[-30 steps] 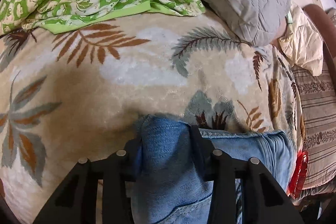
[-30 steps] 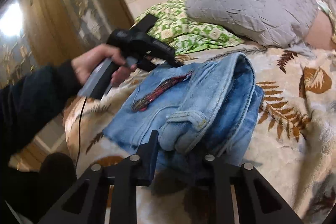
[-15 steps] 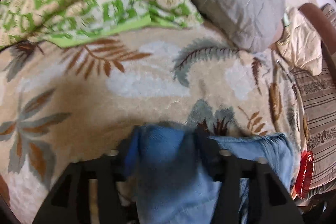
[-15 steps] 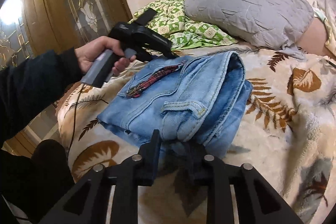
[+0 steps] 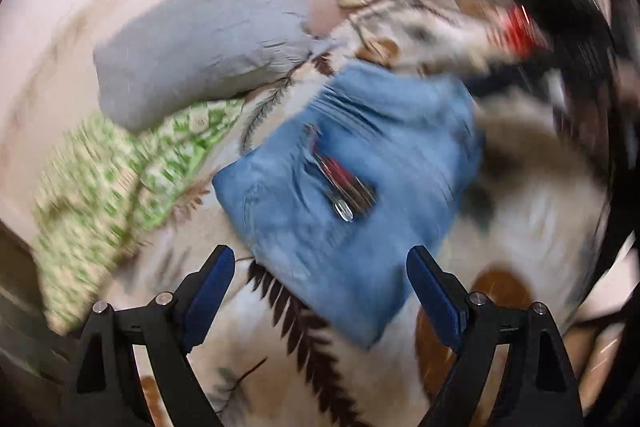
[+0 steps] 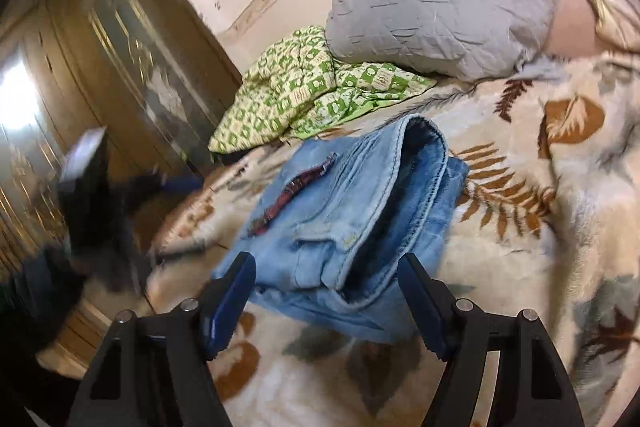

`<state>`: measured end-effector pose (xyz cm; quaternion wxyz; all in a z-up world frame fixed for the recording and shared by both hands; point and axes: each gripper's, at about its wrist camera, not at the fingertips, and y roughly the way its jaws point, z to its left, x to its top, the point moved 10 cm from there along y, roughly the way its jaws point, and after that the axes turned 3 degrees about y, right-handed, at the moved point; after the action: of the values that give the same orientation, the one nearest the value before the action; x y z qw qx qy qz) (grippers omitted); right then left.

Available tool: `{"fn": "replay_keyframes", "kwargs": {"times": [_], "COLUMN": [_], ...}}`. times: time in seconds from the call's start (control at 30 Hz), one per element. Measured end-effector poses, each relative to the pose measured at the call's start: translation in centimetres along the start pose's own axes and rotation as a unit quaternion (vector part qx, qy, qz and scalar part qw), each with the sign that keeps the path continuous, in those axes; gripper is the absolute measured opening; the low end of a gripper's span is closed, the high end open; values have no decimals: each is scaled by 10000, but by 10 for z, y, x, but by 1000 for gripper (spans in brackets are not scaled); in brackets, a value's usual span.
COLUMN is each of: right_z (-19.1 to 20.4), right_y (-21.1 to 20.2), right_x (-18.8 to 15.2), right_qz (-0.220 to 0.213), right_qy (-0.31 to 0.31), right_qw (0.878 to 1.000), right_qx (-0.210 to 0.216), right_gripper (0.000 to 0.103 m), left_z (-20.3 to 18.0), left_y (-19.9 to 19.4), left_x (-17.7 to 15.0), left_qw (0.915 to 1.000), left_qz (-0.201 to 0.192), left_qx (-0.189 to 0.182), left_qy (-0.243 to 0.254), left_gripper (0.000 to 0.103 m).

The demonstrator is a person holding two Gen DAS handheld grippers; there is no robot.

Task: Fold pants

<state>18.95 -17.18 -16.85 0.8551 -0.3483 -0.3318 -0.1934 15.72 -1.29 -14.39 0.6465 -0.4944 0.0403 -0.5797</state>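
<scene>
Now I see folded blue jeans (image 6: 352, 223) lying just ahead of my right gripper (image 6: 326, 297) on the leaf-print blanket (image 6: 540, 227). Both it and my left gripper (image 5: 320, 289) have just been opening, holding nothing. I would back away cleanly, without snagging denim.

Grey pillow (image 6: 440, 7), green checked quilt (image 6: 316, 95), leaf-print blanket (image 6: 560, 227), wooden wardrobe (image 6: 132, 59)

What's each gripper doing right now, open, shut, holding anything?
Left gripper: open, jaws just opened, holding nothing.
Right gripper: open, jaws just opened, off the folded light-blue denim jeans.
</scene>
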Motion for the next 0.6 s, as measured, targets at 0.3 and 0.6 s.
{"fn": "replay_keyframes", "kwargs": {"times": [0.3,0.6], "right_z": [-2,13], "right_y": [15,38], "right_x": [8,7], "right_qz": [121,278], "right_qy": [457,212], "right_qw": [9985,9994], "right_qx": [276,55], "right_gripper": [76,36], "left_z": [-39,-28], "left_y": [16,42], "left_x": [-12,-24], "left_qw": [9837,9800], "left_qz": [-61,300], "left_qx": [1145,1339], "left_qy": [1385,1440], "left_gripper": [86,17]}}
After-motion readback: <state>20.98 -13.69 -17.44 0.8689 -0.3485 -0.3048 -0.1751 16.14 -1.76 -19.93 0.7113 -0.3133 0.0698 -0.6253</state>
